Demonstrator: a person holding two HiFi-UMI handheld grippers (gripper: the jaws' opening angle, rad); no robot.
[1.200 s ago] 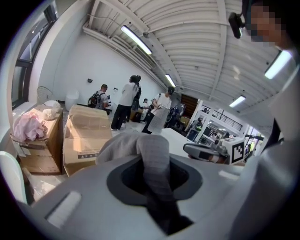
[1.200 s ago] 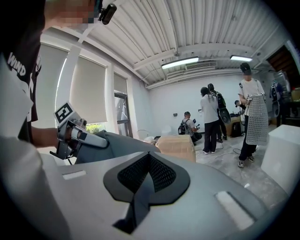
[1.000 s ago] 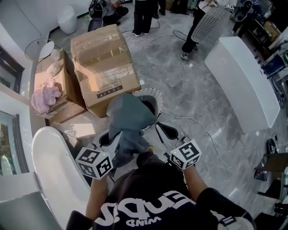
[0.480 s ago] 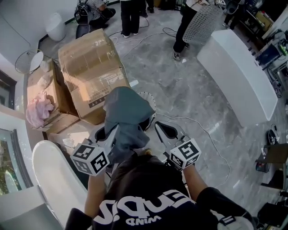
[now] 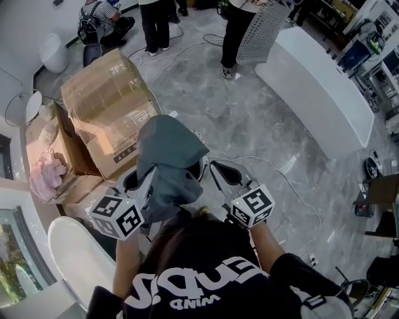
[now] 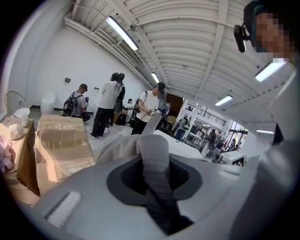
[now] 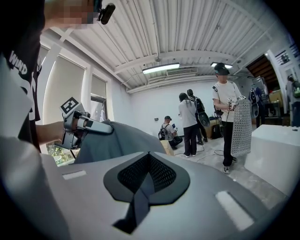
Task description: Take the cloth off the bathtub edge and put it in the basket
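Observation:
A grey cloth (image 5: 167, 156) hangs bunched from my left gripper (image 5: 146, 176), which is shut on it. In the left gripper view a fold of the cloth (image 6: 152, 143) runs up between the jaws of that gripper (image 6: 154, 164). The cloth covers most of the white perforated basket (image 5: 202, 164) on the floor; only a piece of its rim shows. My right gripper (image 5: 216, 167) is beside the cloth on the right, shut and empty (image 7: 147, 157). The right gripper view shows the cloth (image 7: 122, 140) with the left gripper (image 7: 84, 123) on it. The white bathtub (image 5: 75, 261) is at lower left, behind both grippers.
A big cardboard box (image 5: 106, 103) lies left of the basket, with a pink cloth (image 5: 45, 174) in an open box beside it. A long white unit (image 5: 312, 81) stands at right. Several people (image 5: 156, 19) stand at the far end. A cable (image 5: 280, 177) runs over the floor.
Both grippers and the hanging cloth have moved away from the bathtub and forward. The cloth now hides more of the basket than before. The left grip has not changed.

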